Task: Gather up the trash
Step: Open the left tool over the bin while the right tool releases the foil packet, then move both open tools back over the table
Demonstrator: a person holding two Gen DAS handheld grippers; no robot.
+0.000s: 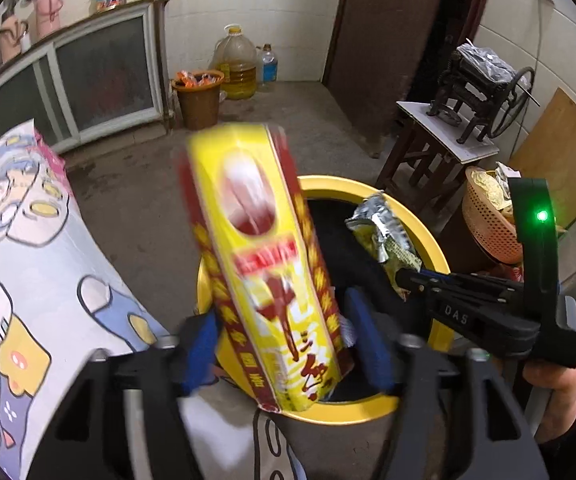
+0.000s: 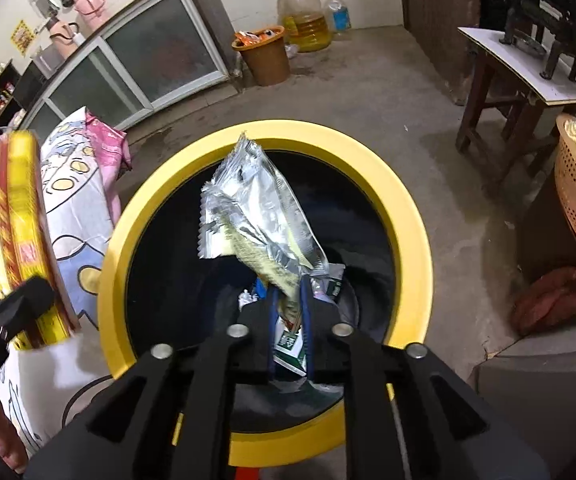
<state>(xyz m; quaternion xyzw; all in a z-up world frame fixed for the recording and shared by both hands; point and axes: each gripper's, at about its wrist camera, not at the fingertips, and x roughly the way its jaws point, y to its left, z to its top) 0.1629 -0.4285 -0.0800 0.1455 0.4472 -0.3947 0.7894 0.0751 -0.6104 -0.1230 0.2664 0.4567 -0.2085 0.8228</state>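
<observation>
Left wrist view, left gripper: jaws stand wide apart; the yellow box is between them, blurred, and the pads seem not to press it.
Left wrist view, box: over the near rim of the yellow bin.
Left wrist view, right gripper: comes from the right over the bin, with the silver wrapper at its tip.
Right wrist view, right gripper: jaws a little apart, wrapper between them; if the pads press it I cannot tell.
Right wrist view, wrapper: above the bin's dark opening.
Right wrist view, cartoon cloth: left of the bin, beside the box.
</observation>
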